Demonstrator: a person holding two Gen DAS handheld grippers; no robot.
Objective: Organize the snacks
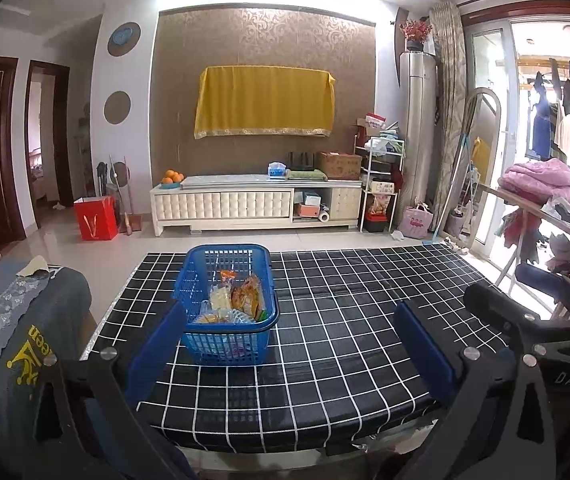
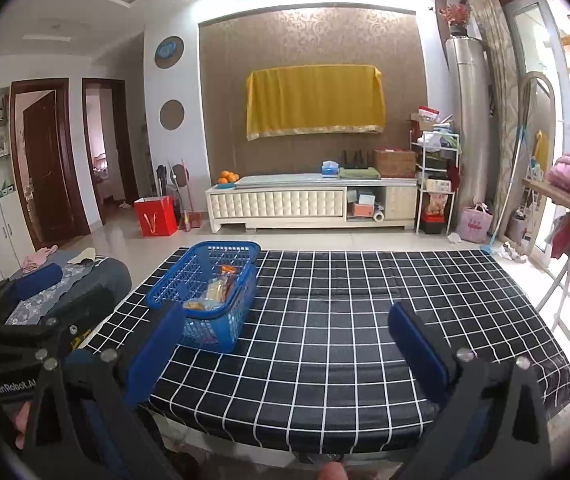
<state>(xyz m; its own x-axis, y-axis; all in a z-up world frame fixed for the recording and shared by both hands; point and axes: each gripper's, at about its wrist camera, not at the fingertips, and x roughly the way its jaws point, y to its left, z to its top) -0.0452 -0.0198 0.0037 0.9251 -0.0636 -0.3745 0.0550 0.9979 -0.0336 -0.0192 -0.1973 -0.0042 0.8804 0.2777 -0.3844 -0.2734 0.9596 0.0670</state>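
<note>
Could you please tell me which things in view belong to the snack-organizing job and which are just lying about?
Belongs to the job:
blue basket on the checked table
snack packets inside it
left gripper and right gripper, jaws open, empty

Just lying about:
oranges
red bag
tissue box
pink blanket

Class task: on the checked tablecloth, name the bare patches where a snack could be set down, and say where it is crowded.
Bare cloth runs from the blue basket rightwards to the table's right edge, and along the near edge before both grippers. Crowding is only inside the basket, among the snack packets.
</note>
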